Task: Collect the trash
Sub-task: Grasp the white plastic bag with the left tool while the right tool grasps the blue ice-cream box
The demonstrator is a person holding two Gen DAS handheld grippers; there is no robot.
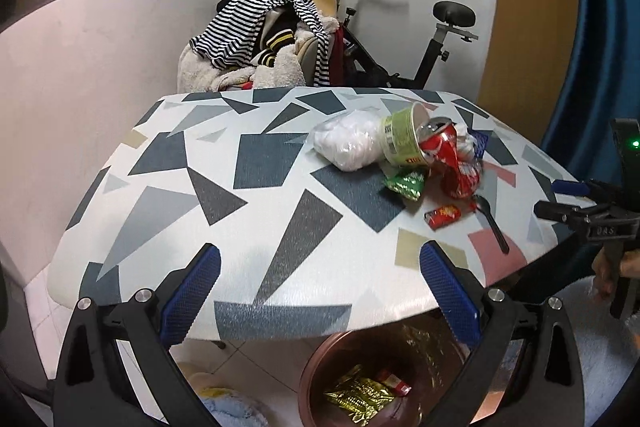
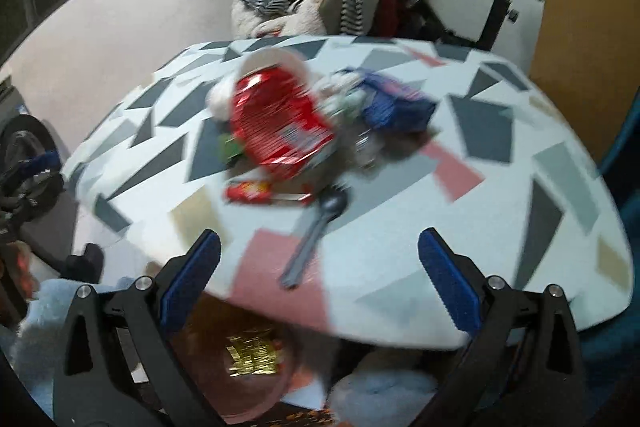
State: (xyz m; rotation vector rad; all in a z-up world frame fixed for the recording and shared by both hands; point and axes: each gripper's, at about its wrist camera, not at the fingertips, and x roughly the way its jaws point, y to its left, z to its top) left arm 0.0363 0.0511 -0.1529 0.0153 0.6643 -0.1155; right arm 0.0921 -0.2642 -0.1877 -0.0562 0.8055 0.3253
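Trash lies in a pile on the patterned table (image 1: 248, 163): a white plastic bag (image 1: 348, 143), a green paper cup (image 1: 402, 137) on its side, a crushed red can (image 1: 448, 155), a green wrapper (image 1: 404, 185), a small red wrapper (image 1: 442, 215) and a black plastic spoon (image 1: 492, 223). A brown bin (image 1: 316, 383) stands under the table's near edge with a gold wrapper (image 1: 360, 397) inside. My left gripper (image 1: 320, 297) is open and empty above the near edge. My right gripper (image 2: 320, 281) is open and empty, near the spoon (image 2: 316, 239), red can (image 2: 280, 123) and blue wrapper (image 2: 396, 103).
A chair piled with striped clothes (image 1: 260, 39) and an exercise bike (image 1: 400, 39) stand behind the table. A blue curtain (image 1: 592, 47) hangs at the right. The right gripper also shows at the right edge of the left wrist view (image 1: 588, 215). The right wrist view is blurred.
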